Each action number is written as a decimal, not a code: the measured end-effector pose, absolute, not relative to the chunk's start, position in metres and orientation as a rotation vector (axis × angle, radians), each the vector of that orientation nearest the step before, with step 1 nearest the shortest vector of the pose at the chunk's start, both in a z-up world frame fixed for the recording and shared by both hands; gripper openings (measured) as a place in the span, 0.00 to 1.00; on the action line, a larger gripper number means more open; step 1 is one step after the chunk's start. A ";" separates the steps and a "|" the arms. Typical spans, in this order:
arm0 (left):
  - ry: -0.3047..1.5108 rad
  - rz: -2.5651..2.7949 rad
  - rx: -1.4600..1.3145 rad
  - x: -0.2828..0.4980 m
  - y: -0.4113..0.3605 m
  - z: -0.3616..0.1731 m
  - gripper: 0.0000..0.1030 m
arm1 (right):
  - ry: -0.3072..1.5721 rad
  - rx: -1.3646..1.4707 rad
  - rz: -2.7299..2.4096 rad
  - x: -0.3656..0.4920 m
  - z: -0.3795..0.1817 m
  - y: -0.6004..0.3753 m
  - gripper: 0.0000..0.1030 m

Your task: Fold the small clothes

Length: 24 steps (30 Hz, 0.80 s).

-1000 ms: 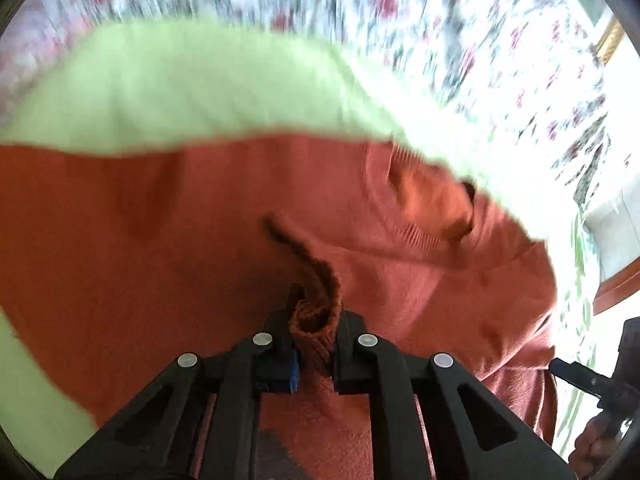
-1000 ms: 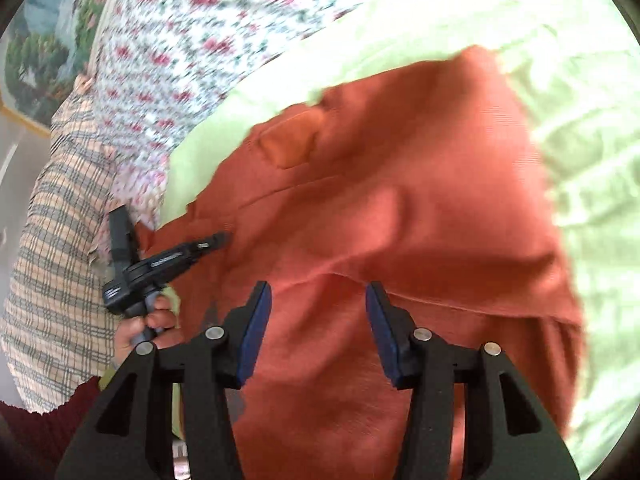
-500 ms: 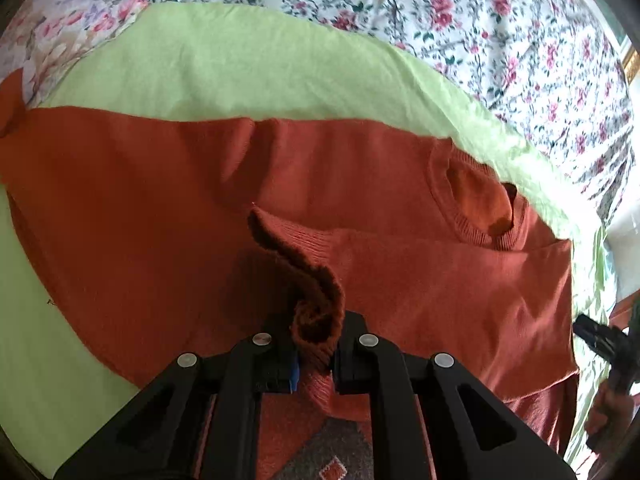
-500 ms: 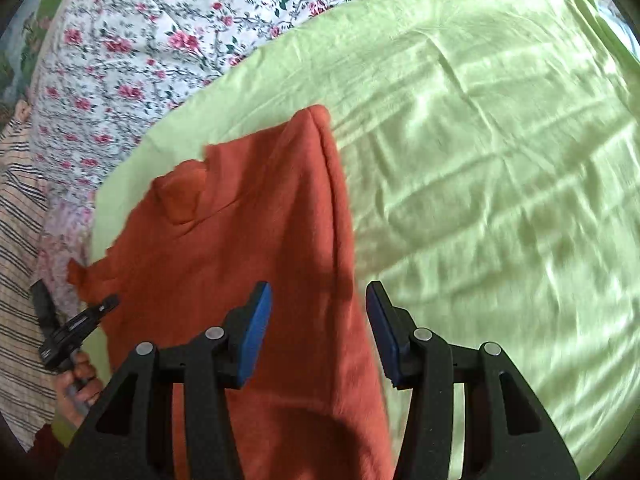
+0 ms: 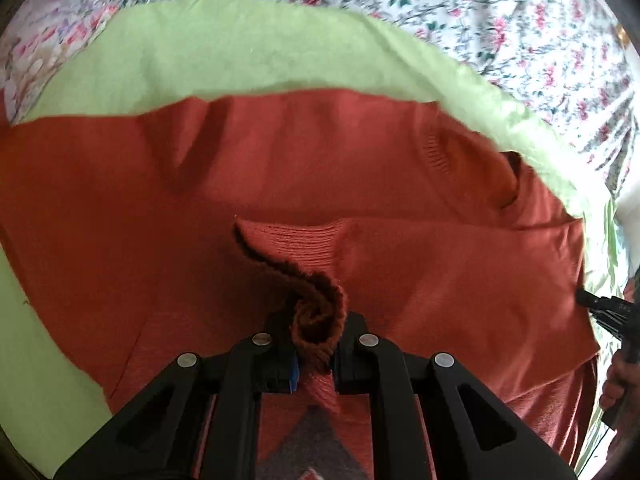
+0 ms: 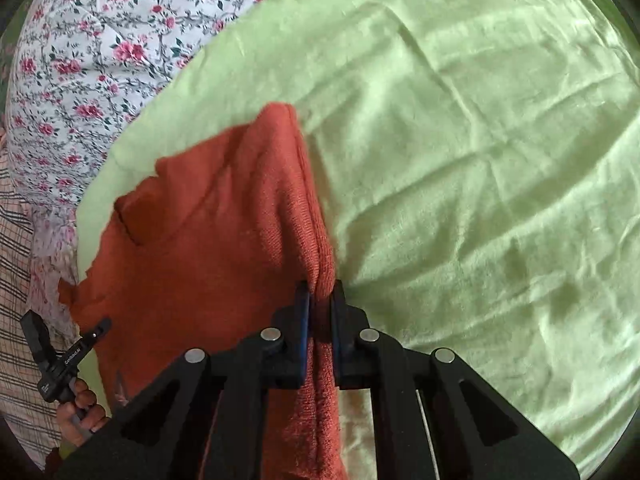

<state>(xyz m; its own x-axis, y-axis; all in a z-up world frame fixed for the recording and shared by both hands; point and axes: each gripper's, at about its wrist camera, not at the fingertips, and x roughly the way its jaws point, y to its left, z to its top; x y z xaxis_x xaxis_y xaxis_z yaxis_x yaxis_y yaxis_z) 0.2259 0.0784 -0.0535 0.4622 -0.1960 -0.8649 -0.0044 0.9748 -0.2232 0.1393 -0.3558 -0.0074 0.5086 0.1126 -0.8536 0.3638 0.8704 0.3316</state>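
A rust-orange knit sweater (image 5: 280, 168) lies spread on a light green sheet (image 5: 240, 48), its neck opening at the right. One sleeve is folded across the body. My left gripper (image 5: 316, 344) is shut on that sleeve's ribbed cuff (image 5: 316, 316), which curls up between the jaws. In the right wrist view my right gripper (image 6: 320, 308) is shut on the folded right edge of the sweater (image 6: 224, 240), with the green sheet (image 6: 480, 160) beside it. The left gripper also shows in the right wrist view (image 6: 64, 360), held in a hand at the lower left.
A white bedspread with pink flowers (image 5: 500, 12) surrounds the green sheet and also shows in the right wrist view (image 6: 92, 52). A checked cloth (image 6: 16, 280) lies at the far left. The other gripper and hand (image 5: 616, 320) show at the right edge.
My right gripper was open over the sweater; it has moved to the sweater's right edge and shut on it. My left gripper keeps hold of the cuff and has shifted slightly.
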 end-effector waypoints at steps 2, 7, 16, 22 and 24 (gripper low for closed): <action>1.079 -0.123 -0.220 0.224 0.084 -0.051 0.11 | 1.033 0.506 -0.170 0.140 -0.004 -0.353 0.12; 1.080 -0.123 -0.213 0.223 0.085 -0.049 0.11 | 0.949 0.322 -0.250 0.121 0.034 -0.324 0.21; 1.061 -0.089 -0.225 0.194 0.129 -0.036 0.14 | 1.014 0.389 -0.315 0.105 0.006 -0.331 0.25; 1.007 0.036 -0.361 0.179 0.213 -0.021 0.22 | 1.002 0.401 -0.164 0.096 0.023 -0.293 0.29; 0.995 0.096 -0.411 0.180 0.244 -0.020 0.31 | 1.014 0.397 -0.118 0.097 0.023 -0.277 0.29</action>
